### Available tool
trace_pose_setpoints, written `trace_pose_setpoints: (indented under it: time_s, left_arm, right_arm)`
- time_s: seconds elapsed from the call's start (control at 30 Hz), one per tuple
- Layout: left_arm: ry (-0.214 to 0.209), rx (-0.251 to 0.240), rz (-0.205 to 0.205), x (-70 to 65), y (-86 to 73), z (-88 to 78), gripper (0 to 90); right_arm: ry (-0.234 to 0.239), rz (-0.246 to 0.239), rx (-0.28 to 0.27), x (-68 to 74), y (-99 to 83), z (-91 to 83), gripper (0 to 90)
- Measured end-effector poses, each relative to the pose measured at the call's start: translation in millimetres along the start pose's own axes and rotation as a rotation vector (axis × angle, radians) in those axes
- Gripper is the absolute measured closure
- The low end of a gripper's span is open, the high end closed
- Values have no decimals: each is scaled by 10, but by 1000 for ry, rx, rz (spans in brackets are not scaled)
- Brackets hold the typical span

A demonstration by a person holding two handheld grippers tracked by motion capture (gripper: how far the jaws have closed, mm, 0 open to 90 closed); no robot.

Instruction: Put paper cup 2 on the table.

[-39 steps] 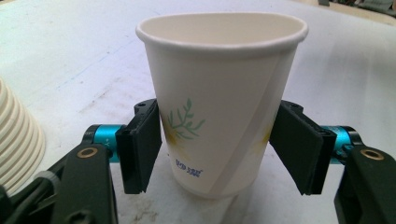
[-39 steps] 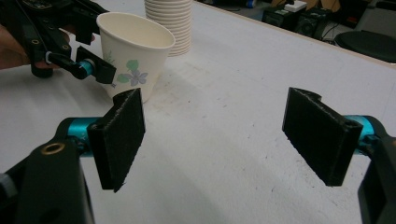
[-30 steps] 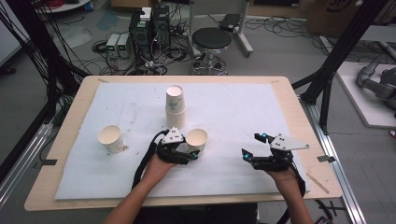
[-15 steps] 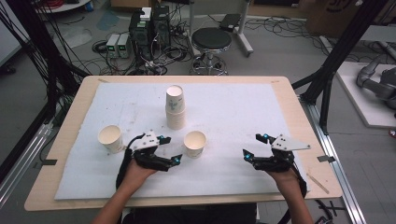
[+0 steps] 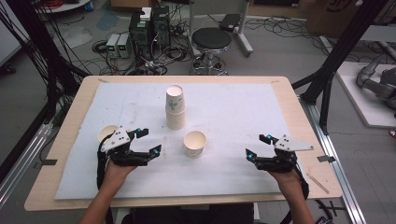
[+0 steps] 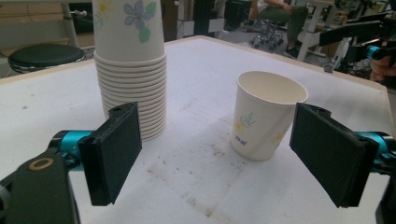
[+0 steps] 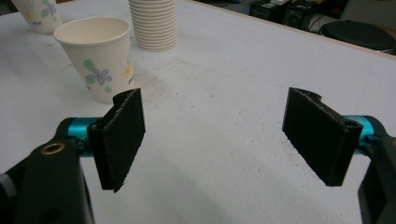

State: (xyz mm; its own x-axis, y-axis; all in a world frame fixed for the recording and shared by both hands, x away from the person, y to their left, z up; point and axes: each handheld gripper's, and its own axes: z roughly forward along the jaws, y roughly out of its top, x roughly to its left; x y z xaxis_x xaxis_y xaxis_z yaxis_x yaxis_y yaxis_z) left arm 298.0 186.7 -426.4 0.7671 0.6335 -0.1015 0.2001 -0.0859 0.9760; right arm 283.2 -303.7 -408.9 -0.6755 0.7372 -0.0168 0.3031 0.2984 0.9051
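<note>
A tall stack of paper cups (image 5: 175, 108) stands mid-table on the white mat. In front of it a single flowered cup (image 5: 194, 143) stands upright and free. Another cup (image 5: 107, 132) sits at the left, partly hidden behind my left gripper (image 5: 150, 141). That gripper's jaws have just been opening and are now wide apart with nothing between them. In the left gripper view the single cup (image 6: 264, 117) and the stack (image 6: 131, 74) stand ahead of the jaws. My right gripper (image 5: 258, 146) rests open at the right, empty, and its own view shows the single cup (image 7: 98, 58) off to its left.
The white mat (image 5: 233, 112) covers most of the wooden table (image 5: 299, 116). A black stool (image 5: 211, 39) and electronics boxes with cables (image 5: 149, 25) stand on the floor beyond the far edge. Black frame posts (image 5: 338, 51) flank the table.
The left gripper let go of the single cup, opened and drew back to the left. The cup stays upright where it was. The right gripper has not moved.
</note>
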Motion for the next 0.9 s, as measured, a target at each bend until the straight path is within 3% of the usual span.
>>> trace_pose_setpoints:
  time_s: [0.4,0.9]
  left_arm:
    - [20,-16,-1,-18,-15,-77,173]
    - [22,-4,7,-34,-30,-45,177]
  right_arm:
    - [-17,-17,0,68,15,-41,217]
    - [-27,-21,-3,64,8,-52,217]
